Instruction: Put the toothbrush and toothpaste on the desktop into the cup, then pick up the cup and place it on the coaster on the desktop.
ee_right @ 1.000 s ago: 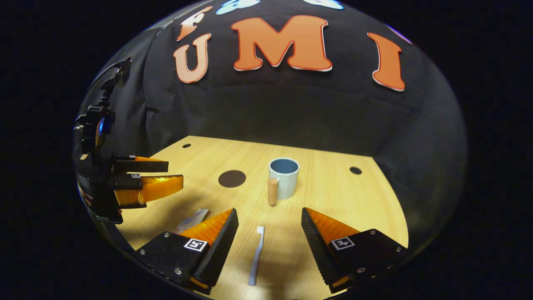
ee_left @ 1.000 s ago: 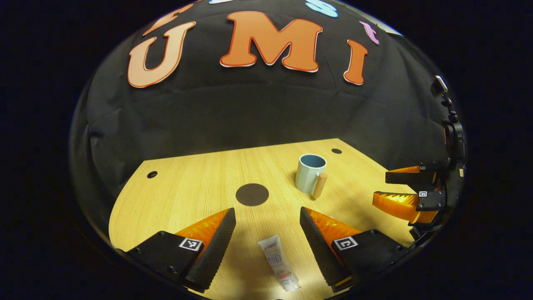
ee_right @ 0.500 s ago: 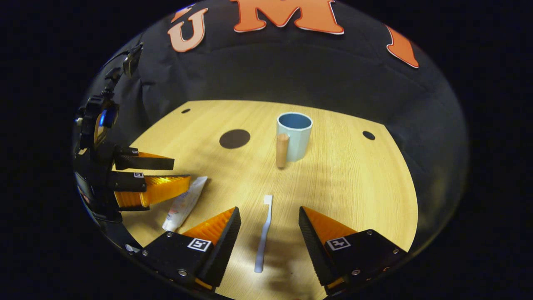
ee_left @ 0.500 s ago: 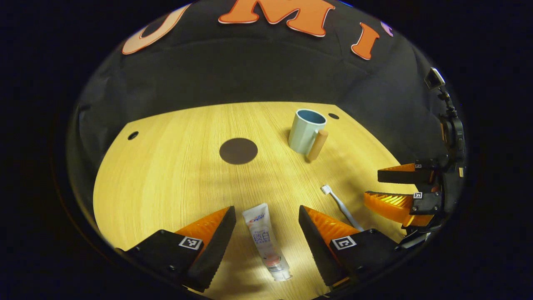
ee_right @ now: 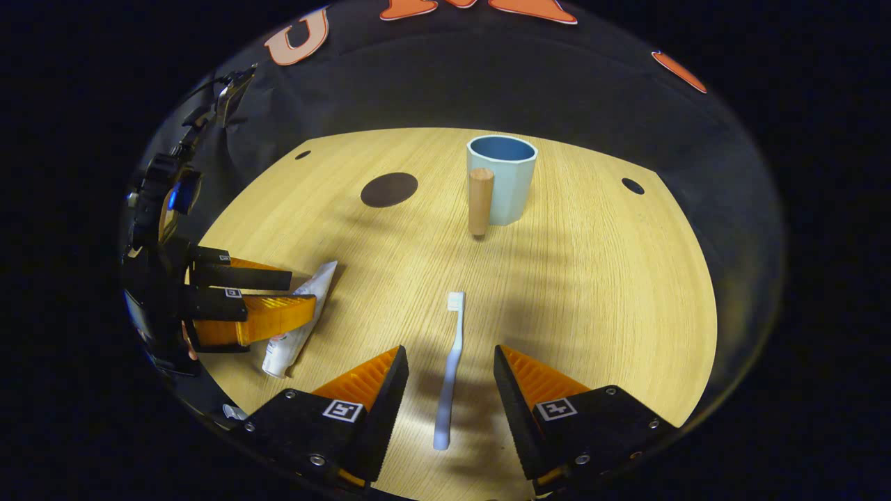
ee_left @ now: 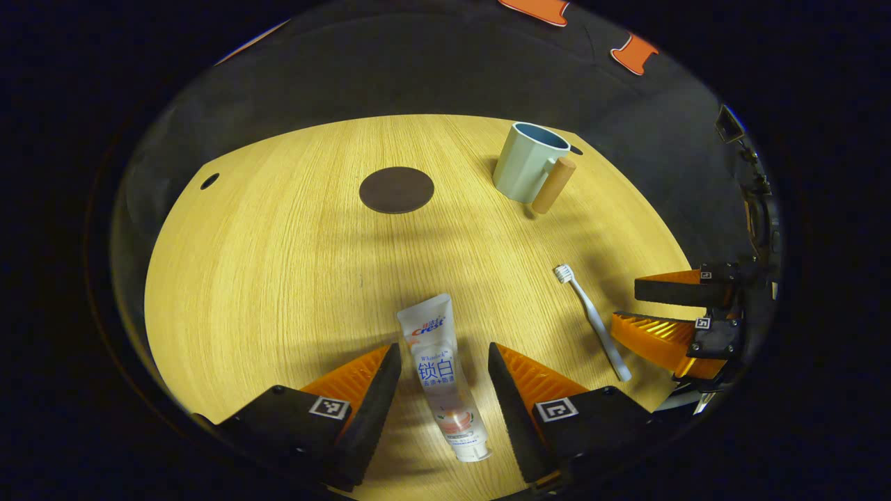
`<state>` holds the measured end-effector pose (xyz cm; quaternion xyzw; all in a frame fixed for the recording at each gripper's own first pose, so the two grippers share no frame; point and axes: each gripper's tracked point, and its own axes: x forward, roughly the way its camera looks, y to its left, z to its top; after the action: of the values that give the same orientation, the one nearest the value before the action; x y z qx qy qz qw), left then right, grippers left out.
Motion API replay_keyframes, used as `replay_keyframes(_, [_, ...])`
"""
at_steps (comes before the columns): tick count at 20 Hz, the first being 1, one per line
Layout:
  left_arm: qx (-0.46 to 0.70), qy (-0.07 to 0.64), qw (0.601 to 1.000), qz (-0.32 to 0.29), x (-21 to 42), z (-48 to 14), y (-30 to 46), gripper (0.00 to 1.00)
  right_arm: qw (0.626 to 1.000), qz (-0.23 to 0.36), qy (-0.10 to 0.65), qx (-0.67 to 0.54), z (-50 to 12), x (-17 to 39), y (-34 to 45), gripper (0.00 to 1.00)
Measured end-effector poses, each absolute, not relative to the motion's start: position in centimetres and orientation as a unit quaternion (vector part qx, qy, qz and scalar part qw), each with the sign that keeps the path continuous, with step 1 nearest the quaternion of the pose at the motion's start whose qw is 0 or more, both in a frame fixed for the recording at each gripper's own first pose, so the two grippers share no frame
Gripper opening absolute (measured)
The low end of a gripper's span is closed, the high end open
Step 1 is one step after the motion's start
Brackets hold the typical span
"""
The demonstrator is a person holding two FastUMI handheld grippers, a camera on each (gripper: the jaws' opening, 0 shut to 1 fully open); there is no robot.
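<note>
My left gripper (ee_left: 440,390) straddles the flat toothpaste tube (ee_left: 441,383), jaws wide and untouching, my right gripper (ee_right: 445,393) likewise over the slim toothbrush (ee_right: 449,372), both near-side of the wooden-handled cup (ee_right: 502,177).

The toothpaste tube (ee_left: 440,376), lying on the desk between the left gripper (ee_left: 442,346)'s spread fingers (ee_left: 369,403), carries the only print: a short red-and-blue brand word near its flat end, larger blue characters below it, and finer lines towards the cap that are too small to make out. Each finger base wears a square black-and-white coded marker (ee_left: 329,408), with no letters or digits on it. The right gripper (ee_right: 451,351) has the same markers (ee_right: 554,408), one on each finger base.
</note>
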<state>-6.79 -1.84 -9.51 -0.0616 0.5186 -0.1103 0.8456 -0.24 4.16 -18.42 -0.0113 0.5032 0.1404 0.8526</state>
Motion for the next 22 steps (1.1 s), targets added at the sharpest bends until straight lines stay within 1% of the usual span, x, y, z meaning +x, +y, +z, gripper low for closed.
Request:
replay_keyframes(1, [-0.065,0.523,0.842,-0.112,-6.9,-9.7,-2.0,0.78,0.851,0.136,0.507,-0.019,-18.6,-0.1,4.1,0.75])
replay_keyframes(3, [-0.072,0.53,0.838,-0.107,-7.0,-10.4,-2.1,0.78,0.846,0.134,0.516,-0.024,-18.9,-0.1,4.5,0.75])
replay_keyframes(4, [-0.077,0.536,0.834,-0.104,-7.0,-10.4,-2.0,0.72,0.842,0.135,0.521,-0.023,-18.8,-0.2,4.6,0.71])
replay_keyframes(5, [-0.08,0.544,0.83,-0.097,-7.2,-10.6,-1.7,0.64,0.838,0.136,0.528,-0.024,-18.8,-0.3,4.5,0.72])
replay_keyframes(6, [-0.085,0.551,0.825,-0.097,-7.5,-11.1,-1.7,0.57,0.836,0.133,0.532,-0.028,-18.9,-0.2,4.3,0.75])
replay_keyframes(7, [-0.084,0.559,0.819,-0.093,-7.8,-11.6,-1.7,0.48,0.833,0.131,0.537,-0.031,-19.3,-0.3,4.3,0.69])
replay_keyframes(8, [-0.089,0.556,0.821,-0.091,-7.5,-11.7,-1.8,0.52,0.83,0.129,0.542,-0.031,-19.5,-0.3,4.4,0.66])
replay_keyframes(9, [-0.092,0.554,0.822,-0.094,-7.3,-11.6,-2.0,0.42,0.827,0.126,0.547,-0.029,-19.7,-0.2,4.6,0.61])
replay_keyframes(10, [-0.092,0.559,0.818,-0.1,-7.7,-11.3,-2.0,0.46,0.825,0.121,0.55,-0.033,-20.0,-0.4,4.5,0.58])
replay_keyframes(11, [-0.098,0.556,0.819,-0.104,-7.7,-11.4,-2.2,0.45,0.824,0.117,0.553,-0.039,-20.0,-0.2,4.4,0.53])
replay_keyframes(12, [-0.099,0.556,0.817,-0.111,-7.7,-11.2,-2.2,0.4,0.821,0.119,0.556,-0.043,-20.2,-0.3,4.5,0.48])
replay_keyframes(13, [-0.101,0.553,0.819,-0.114,-7.6,-11.4,-2.4,0.37,0.818,0.12,0.561,-0.043,-20.4,-0.5,4.7,0.42])
replay_keyframes(14, [-0.103,0.553,0.818,-0.118,-7.6,-11.5,-2.6,0.34,0.82,0.12,0.559,-0.041,-20.0,-0.4,4.8,0.4])
replay_keyframes(15, [-0.105,0.55,0.819,-0.126,-7.4,-11.6,-2.9,0.32,0.818,0.119,0.561,-0.039,-20.3,-0.3,5.0,0.35])
replay_keyframes(16, [-0.105,0.55,0.818,-0.13,-7.5,-11.5,-3.0,0.29,0.82,0.115,0.56,-0.037,-20.1,0.0,5.1,0.32])
replay_keyframes(18, [-0.118,0.544,0.819,-0.137,-7.4,-11.3,-3.1,0.28,0.82,0.112,0.56,-0.036,-20.2,0.1,5.3,0.22])
replay_keyframes(19, [-0.124,0.545,0.817,-0.143,-7.6,-11.0,-3.1,0.22,0.821,0.109,0.56,-0.035,-20.3,0.1,5.2,0.15])
replay_keyframes(21, [-0.134,0.541,0.817,-0.147,-7.3,-10.8,-3.1,0.22,0.821,0.109,0.56,-0.031,-20.3,0.1,5.2,0.08])
replay_keyframes(22, [-0.138,0.537,0.818,-0.152,-7.1,-11.3,-3.3,0.22,0.822,0.109,0.558,-0.03,-20.2,0.3,5.1,0.06])
